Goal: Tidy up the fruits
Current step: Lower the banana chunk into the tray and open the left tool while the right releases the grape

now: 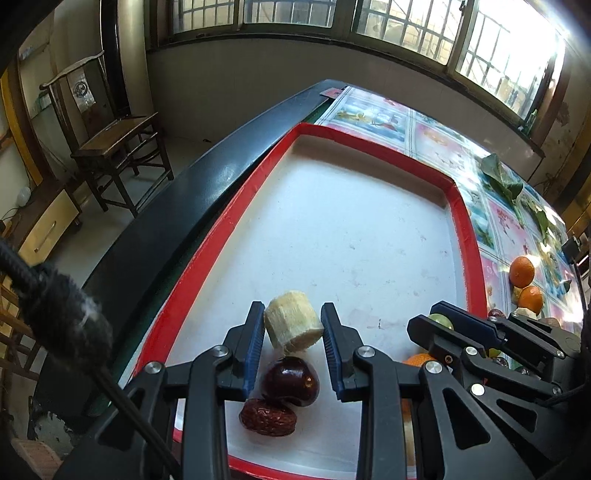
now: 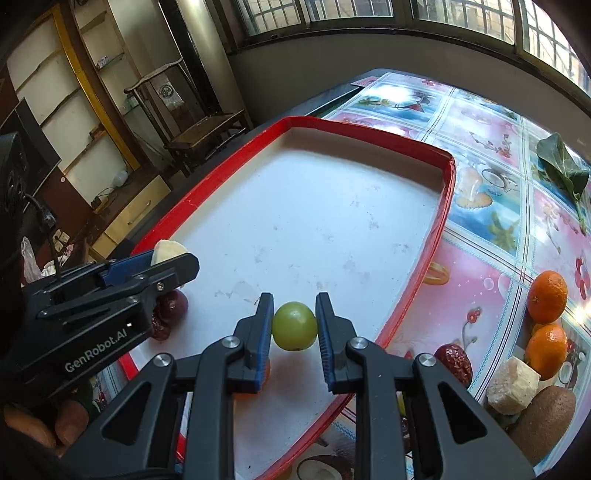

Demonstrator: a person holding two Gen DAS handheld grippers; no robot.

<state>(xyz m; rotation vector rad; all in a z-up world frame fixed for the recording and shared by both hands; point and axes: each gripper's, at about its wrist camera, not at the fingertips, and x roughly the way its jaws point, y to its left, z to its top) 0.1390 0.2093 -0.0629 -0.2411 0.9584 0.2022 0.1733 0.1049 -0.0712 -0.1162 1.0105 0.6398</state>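
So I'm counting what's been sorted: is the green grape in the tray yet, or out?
Not set down yet. The green grape is clamped in the right gripper, above the tray floor.

Barred windows (image 1: 406, 26) admit bright daylight above a grey wall (image 1: 229, 85). A dark wooden chair (image 1: 110, 144) stands beside yellow-framed shelving (image 2: 74, 99) and a drawer cabinet (image 2: 129, 218).
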